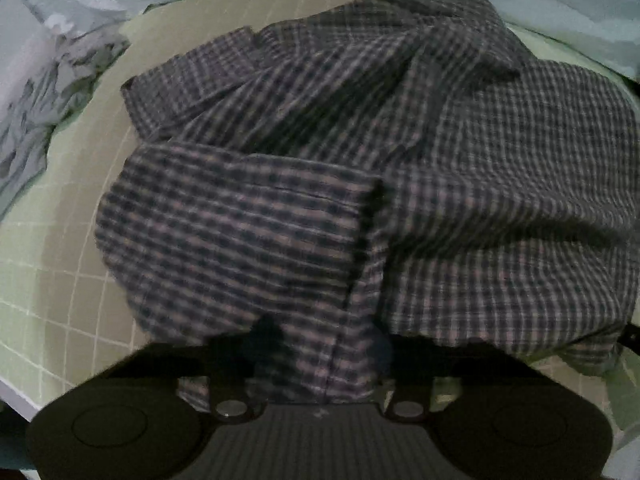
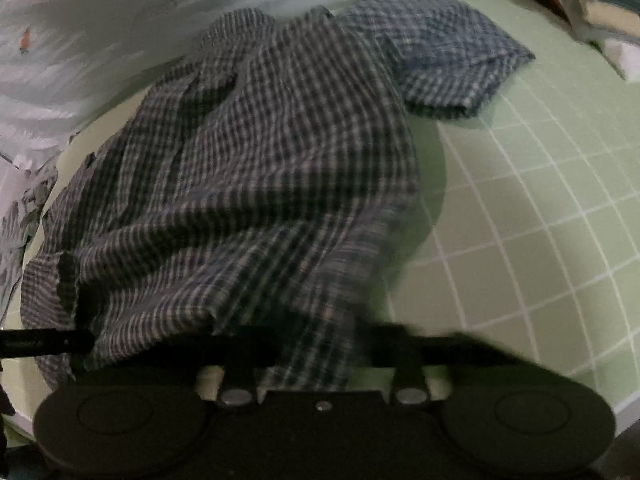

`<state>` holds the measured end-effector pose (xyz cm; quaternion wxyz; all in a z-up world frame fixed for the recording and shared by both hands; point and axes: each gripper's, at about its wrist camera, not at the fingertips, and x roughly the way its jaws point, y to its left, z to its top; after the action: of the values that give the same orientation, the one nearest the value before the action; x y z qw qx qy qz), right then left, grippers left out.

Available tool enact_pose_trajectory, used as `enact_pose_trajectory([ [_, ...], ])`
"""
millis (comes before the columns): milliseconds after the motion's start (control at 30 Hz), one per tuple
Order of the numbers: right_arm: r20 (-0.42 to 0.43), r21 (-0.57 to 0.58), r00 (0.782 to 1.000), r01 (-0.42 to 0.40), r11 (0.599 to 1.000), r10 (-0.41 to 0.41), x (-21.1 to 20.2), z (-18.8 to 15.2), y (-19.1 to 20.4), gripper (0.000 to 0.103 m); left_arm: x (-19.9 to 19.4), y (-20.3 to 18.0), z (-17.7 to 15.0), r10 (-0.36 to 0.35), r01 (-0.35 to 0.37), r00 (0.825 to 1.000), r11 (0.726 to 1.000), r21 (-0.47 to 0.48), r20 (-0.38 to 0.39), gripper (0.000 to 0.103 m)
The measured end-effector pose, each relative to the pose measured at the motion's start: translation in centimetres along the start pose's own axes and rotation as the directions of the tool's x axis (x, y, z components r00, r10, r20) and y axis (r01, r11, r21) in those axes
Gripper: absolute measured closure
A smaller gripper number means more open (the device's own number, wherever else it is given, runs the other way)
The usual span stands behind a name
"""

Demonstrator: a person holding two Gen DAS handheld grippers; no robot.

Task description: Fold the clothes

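Two claws pinch one checked shirt that lies rumpled on a green gridded mat. Left claw is closed on a band of the shirt's near edge, the cloth bunched between its fingers. Right claw is clamped tight on another fold of the same edge. Seen from the right wrist, one sleeve sprawls toward the far right of the mat. Pale printed fabric lies beyond the shirt.
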<state>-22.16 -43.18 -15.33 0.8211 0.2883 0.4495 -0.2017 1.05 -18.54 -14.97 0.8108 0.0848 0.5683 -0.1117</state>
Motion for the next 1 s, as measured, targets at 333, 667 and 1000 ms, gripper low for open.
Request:
enact_pose_trajectory([
  [333,0.273,-0.05,0.958,0.111,0.993,-0.093,-10.4,2.5,-1.6,0.102,-9.9,9.6,-1.3,-0.018,0.068,0.985,0.956,-0.287,0.173,0.099],
  [667,0.228,0.012,0.953,0.204,0.979,-0.201,-8.7,5.6,-3.9,0.097,-7.2,13.2,-3.0,0.112,-0.083,0.993,0.893,-0.442,0.041,0.088],
  [1000,0.276,0.141,0.952,0.098,0.985,-0.134,-7.1,5.7,-6.7,0.017,-7.7,6.7,-2.4,0.109,-0.058,0.98,0.955,-0.289,0.164,0.016],
])
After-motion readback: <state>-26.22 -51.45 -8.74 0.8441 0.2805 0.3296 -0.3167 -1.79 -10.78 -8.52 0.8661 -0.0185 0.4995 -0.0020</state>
